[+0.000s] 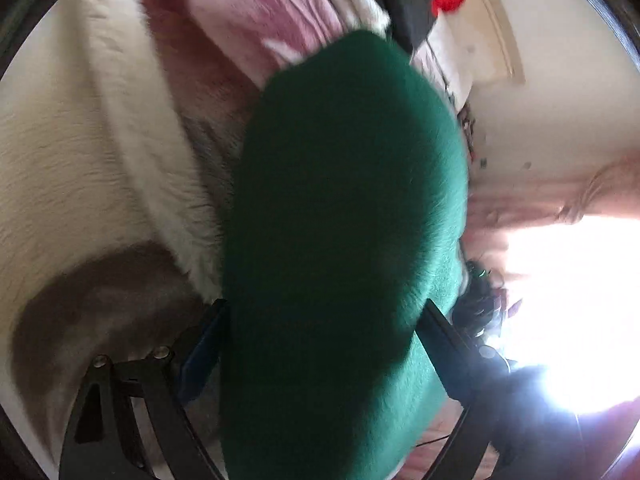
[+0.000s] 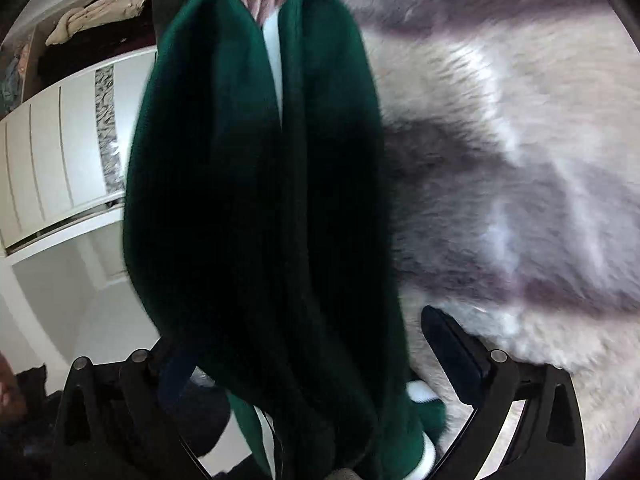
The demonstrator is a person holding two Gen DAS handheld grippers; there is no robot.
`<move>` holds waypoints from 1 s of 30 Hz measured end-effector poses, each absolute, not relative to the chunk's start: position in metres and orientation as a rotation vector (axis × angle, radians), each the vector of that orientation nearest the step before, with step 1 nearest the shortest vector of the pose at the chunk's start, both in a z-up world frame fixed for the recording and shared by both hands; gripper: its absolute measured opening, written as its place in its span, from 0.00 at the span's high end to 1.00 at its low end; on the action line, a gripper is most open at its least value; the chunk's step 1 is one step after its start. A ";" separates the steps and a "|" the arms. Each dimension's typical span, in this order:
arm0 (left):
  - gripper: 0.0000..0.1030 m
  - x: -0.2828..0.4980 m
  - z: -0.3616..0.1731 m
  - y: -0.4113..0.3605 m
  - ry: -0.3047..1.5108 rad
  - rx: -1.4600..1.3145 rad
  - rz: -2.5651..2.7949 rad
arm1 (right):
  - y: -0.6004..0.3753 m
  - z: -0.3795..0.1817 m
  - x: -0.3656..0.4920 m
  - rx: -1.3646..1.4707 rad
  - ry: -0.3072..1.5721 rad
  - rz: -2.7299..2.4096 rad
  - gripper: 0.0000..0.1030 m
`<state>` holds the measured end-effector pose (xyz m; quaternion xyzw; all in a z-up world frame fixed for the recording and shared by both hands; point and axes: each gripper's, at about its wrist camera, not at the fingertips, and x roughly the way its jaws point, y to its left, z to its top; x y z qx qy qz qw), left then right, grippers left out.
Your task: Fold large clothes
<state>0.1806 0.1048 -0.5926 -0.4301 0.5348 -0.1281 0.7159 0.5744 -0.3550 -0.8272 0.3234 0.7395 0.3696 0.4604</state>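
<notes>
Green garment (image 1: 344,216) hangs w/ a thick bunch between both tongs: left gripper (image 1: 324,320) & right gripper (image 2: 304,344) each clamped on it, above a fluffy cream/grey blanket (image 2: 520,160). White wardrobe (image 2: 60,152) on one side; bright window glare (image 1: 568,304) in left view.

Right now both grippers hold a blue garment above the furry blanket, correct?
Not quite: the garment is dark green, not blue, as the left wrist view shows plainly. The rest stands: the left gripper and the right gripper both hold it above the furry blanket.
</notes>
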 end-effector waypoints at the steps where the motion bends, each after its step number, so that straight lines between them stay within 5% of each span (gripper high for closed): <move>1: 0.11 0.184 -0.593 0.104 1.180 -0.947 -0.286 | -0.349 -0.830 0.577 0.813 1.834 0.929 0.00; 3: 0.12 0.190 -0.592 0.101 1.162 -0.940 -0.292 | -0.336 -0.833 0.580 0.832 1.860 0.954 0.00; 5: 0.29 0.192 -0.584 0.098 1.142 -0.901 -0.278 | -0.325 -0.836 0.582 0.835 1.860 0.948 0.00; 7: 0.49 0.184 -0.577 0.101 1.123 -0.902 -0.267 | -0.304 -0.832 0.581 0.832 1.836 0.936 0.18; 8: 0.52 0.184 -0.573 0.105 1.113 -0.918 -0.271 | -0.299 -0.830 0.580 0.818 1.823 0.908 0.39; 12: 0.58 0.200 -0.556 0.111 1.120 -0.904 -0.284 | -0.281 -0.810 0.571 0.845 1.751 0.852 0.57; 21: 0.59 0.262 -0.494 0.146 1.117 -0.825 -0.359 | -0.234 -0.727 0.575 0.919 1.579 0.831 0.62; 30: 0.59 0.416 -0.407 0.205 1.028 -0.680 -0.424 | -0.142 -0.641 0.685 0.924 1.391 0.851 0.62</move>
